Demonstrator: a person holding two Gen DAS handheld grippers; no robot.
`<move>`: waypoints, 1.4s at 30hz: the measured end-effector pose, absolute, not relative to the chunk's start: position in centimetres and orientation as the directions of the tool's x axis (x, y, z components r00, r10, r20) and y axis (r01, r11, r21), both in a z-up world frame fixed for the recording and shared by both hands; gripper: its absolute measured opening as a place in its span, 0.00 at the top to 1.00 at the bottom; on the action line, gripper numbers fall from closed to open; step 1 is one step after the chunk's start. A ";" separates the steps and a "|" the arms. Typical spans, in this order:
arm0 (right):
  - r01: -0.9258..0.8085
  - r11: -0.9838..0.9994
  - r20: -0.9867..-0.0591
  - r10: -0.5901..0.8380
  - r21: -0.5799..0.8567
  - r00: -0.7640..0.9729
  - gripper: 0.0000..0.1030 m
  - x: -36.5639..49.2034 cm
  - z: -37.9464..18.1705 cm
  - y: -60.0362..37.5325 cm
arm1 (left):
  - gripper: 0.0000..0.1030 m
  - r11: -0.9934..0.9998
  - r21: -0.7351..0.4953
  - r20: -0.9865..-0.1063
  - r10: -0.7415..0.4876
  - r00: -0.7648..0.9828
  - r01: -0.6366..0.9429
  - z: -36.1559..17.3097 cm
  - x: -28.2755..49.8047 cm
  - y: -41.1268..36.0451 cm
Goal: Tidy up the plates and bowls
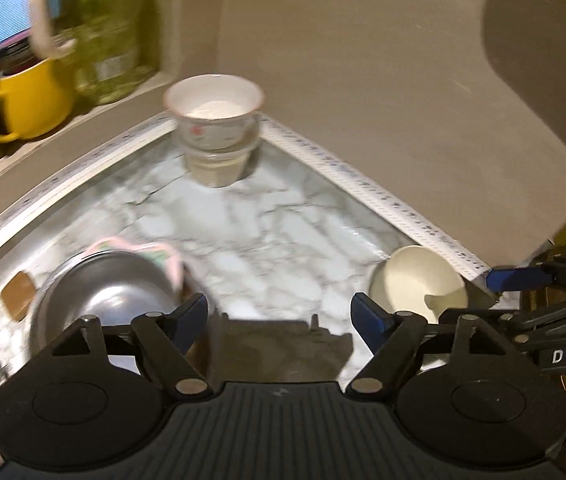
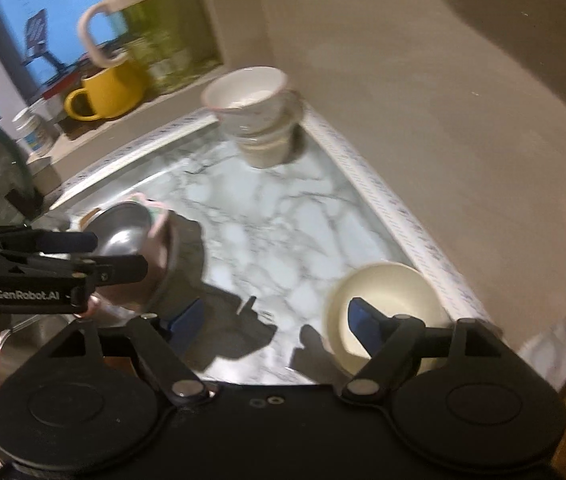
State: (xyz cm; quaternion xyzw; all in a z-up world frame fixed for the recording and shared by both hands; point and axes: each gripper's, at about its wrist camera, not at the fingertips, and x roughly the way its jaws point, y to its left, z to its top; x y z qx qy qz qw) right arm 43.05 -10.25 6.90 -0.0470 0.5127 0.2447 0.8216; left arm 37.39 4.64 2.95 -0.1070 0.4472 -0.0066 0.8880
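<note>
Marble counter (image 1: 267, 236) fills a corner between two beige walls, edged with a patterned white strip (image 1: 367, 188). On the ledge at far left sit a yellow mug (image 1: 27, 104) and a green jug (image 1: 111, 36) with a pale handle. Lower left on the counter, a steel bowl (image 1: 103, 296) holds something pink-rimmed and blurred at its far edge. In the back corner stands a stack of bowls (image 1: 215, 128), the top one white with a reddish rim and a small flower mark. At right, close to the strip, a cream bowl (image 1: 419, 280) rests on the marble.

Left gripper (image 1: 279, 312) has its jaws spread wide with only counter between them. Right gripper (image 2: 279, 320) is likewise spread wide and grips nothing; its right finger overlaps the cream bowl (image 2: 387, 304) in view, and I cannot tell if it touches.
</note>
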 end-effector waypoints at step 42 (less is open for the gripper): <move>-0.123 0.984 -0.931 0.163 0.129 0.326 0.55 46.3 -2.9 -19.9 | 0.53 0.974 -0.214 -0.872 -0.222 0.436 0.069 -6.3 46.5 -5.5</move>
